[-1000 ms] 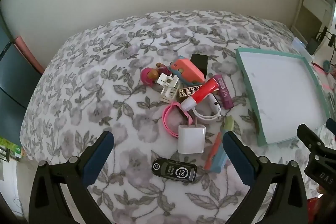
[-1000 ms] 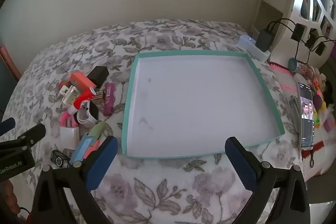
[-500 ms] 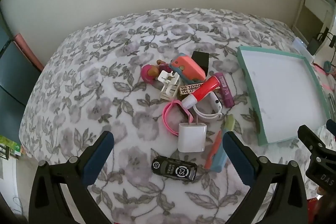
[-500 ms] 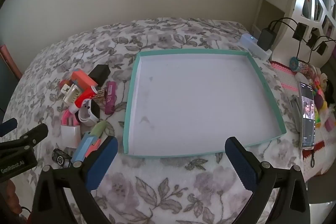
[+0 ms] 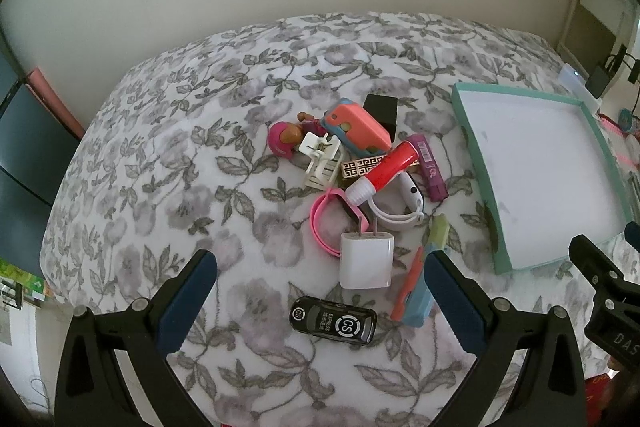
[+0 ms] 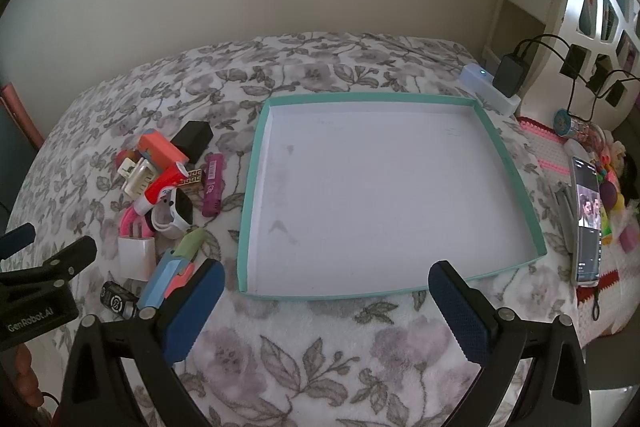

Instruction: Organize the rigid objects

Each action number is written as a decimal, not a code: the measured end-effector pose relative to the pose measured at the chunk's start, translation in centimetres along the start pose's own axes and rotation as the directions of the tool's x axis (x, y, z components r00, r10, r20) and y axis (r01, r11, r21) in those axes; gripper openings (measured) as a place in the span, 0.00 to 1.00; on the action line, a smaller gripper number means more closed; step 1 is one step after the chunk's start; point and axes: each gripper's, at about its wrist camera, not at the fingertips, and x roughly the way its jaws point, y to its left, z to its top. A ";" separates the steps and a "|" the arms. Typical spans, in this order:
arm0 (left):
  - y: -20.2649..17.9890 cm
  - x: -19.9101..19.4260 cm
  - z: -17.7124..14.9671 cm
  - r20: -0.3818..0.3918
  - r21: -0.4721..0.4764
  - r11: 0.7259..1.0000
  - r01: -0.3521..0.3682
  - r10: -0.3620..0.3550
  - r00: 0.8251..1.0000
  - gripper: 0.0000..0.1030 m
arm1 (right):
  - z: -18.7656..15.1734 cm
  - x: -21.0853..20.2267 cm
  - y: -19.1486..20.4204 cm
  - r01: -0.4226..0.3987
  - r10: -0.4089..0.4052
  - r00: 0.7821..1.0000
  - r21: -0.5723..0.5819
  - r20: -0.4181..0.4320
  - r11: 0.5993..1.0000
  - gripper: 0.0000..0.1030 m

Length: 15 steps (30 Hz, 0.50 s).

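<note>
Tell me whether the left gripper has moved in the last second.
Yes, slightly. In the left wrist view the white charger sits a bit higher in frame between the left gripper fingers, suggesting the gripper eased back.

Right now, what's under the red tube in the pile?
The red tube lies across the gold patterned bar and the white watch. Whatever sits beneath those is covered.

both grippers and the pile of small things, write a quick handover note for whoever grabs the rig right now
Left gripper: open, empty, above the toy car and the white charger.
Right gripper: open, empty, at the tray's near edge.
Things: all heaped on the floral blanket, left of the tray.
Done: nothing in the tray yet.
Left: move every piece into the tray; the car looks like the easiest first pick.
</note>
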 end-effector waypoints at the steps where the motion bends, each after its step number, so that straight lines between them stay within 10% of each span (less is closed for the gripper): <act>1: 0.0 0.0 0.0 -0.001 -0.001 1.000 -0.001 0.001 1.000 1.00 | 0.0 0.0 0.0 0.000 0.000 1.000 0.000 0.000 1.000 1.00; 15: -0.1 0.1 0.2 -0.021 0.001 1.000 -0.011 0.011 1.000 1.00 | -0.1 0.1 0.1 0.000 0.000 1.000 -0.003 -0.001 1.000 1.00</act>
